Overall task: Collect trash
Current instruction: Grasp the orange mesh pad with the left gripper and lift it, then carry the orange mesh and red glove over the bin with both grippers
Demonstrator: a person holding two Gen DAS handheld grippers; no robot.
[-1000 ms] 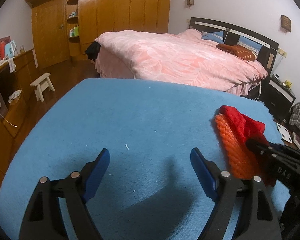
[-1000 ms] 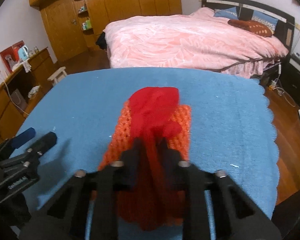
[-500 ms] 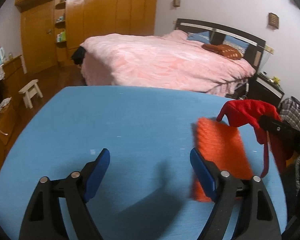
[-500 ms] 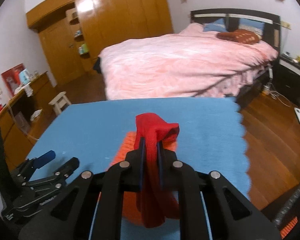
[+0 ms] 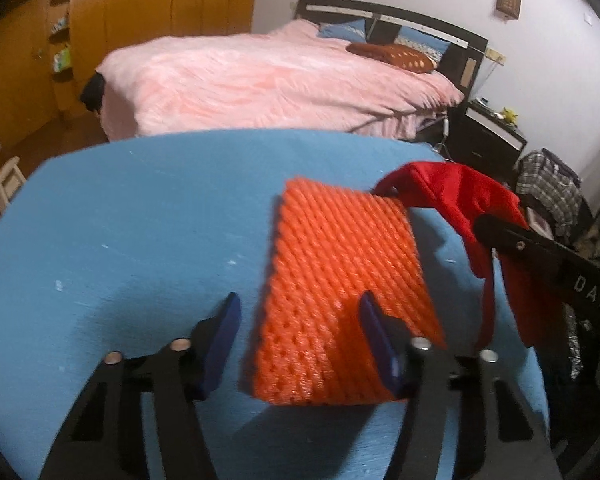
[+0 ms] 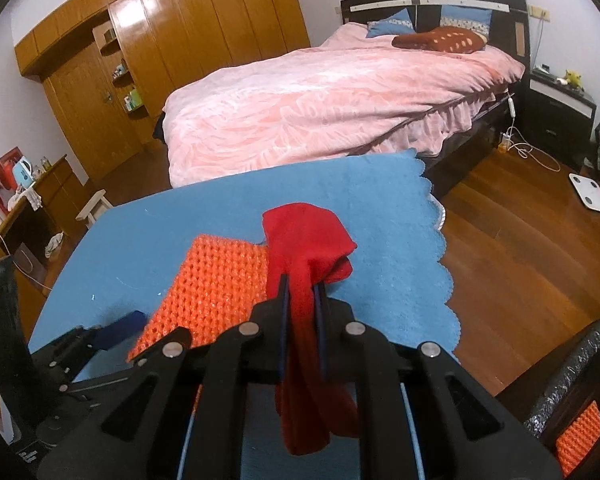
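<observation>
Claws come first, close to me. The right claw [image 6: 300, 292] is clenched on a red cloth [image 6: 306, 240], which hangs lifted above the worktop [image 5: 140, 220] with its blue cover. The left claw [image 5: 296, 332] is closing; an orange foam net [image 5: 340, 280] lies flat on the blue cover between its blue pads [image 5: 224, 336], and I see no pad pressing it yet. One corner of the red cloth touches the far edge of the net. Behind the worktop stands a bed [image 6: 320, 108] with a pink blanket, and further a wooden wardrobe [image 6: 180, 40].
</observation>
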